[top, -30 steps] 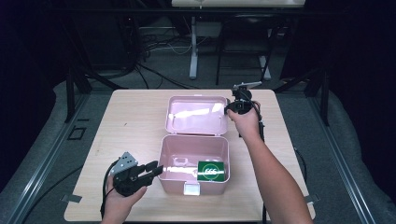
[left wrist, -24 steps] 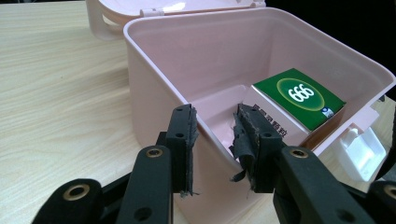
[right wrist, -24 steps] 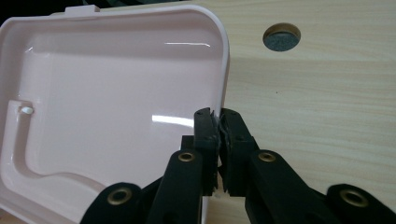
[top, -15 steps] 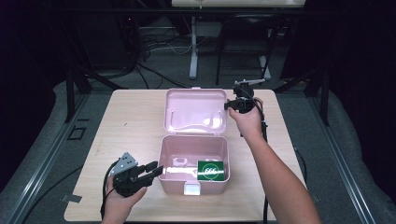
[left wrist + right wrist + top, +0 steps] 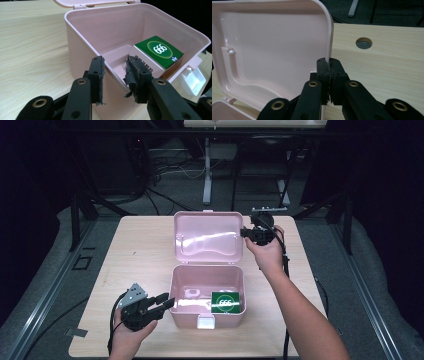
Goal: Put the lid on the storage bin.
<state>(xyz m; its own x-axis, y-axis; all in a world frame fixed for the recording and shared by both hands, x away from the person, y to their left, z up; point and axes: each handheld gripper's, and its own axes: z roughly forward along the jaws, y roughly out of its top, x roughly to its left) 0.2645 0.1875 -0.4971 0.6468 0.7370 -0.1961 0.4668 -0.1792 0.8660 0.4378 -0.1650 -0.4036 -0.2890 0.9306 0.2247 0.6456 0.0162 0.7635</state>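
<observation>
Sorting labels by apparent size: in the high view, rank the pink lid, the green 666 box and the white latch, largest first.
1. pink lid
2. green 666 box
3. white latch
All three differ clearly.

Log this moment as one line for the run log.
right gripper: shut on lid edge | left gripper: open astride box wall | green carton: inside box

The right gripper [image 5: 329,65] has its two black jaws pressed together on the right edge of the pink box lid [image 5: 274,50], which stands raised. A round hole [image 5: 364,43] sits in the wooden tabletop [image 5: 387,67] beyond the lid.
</observation>
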